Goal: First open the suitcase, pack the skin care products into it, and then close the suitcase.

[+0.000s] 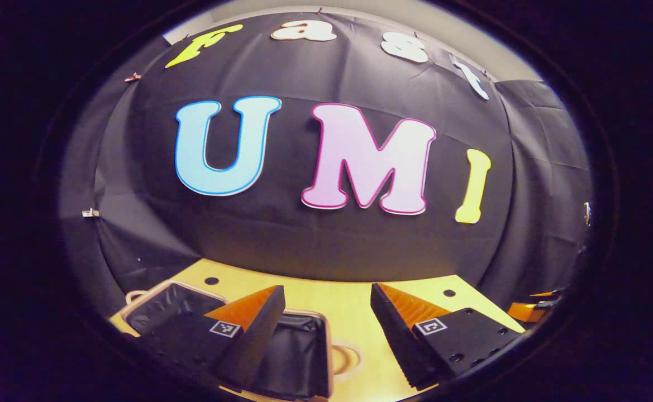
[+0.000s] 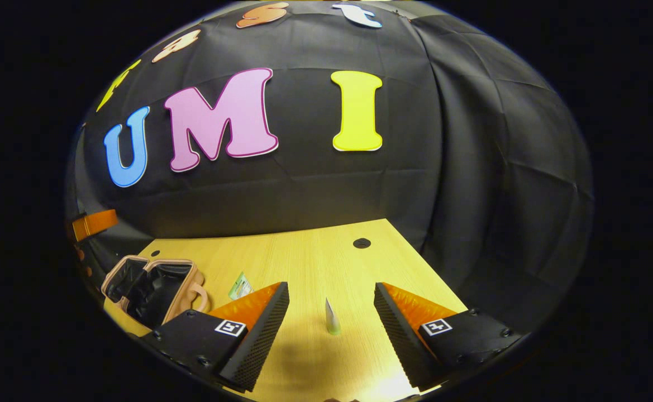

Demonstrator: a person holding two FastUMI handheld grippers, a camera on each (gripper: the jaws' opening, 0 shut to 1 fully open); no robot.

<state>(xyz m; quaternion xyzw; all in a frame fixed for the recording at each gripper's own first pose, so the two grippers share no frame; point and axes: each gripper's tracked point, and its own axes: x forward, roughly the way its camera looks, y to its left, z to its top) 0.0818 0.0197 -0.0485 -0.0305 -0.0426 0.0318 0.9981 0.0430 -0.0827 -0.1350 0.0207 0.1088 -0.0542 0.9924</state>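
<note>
A small pink suitcase (image 2: pixel 187 282) lies open on the wooden table (image 2: pixel 315 262), both black-lined halves up. In the left gripper view it (image 1: pixel 298 357) sits right below my open left gripper (image 1: pixel 327 304), whose left finger hangs over it. My right gripper (image 2: pixel 330 301) is open above the table, with a small pale green tube (image 2: pixel 332 318) standing upright between and just beyond its fingers, untouched. A green sachet (image 2: pixel 240 286) lies flat beside the suitcase. The left gripper's orange part (image 2: pixel 94 223) shows at the far left of the right gripper view.
The black cloth wall closes the back and right side of the table. Round cable holes (image 2: pixel 362 243) sit near the table's far edge. The right gripper's orange body (image 1: pixel 530 309) peeks in at the right of the left gripper view.
</note>
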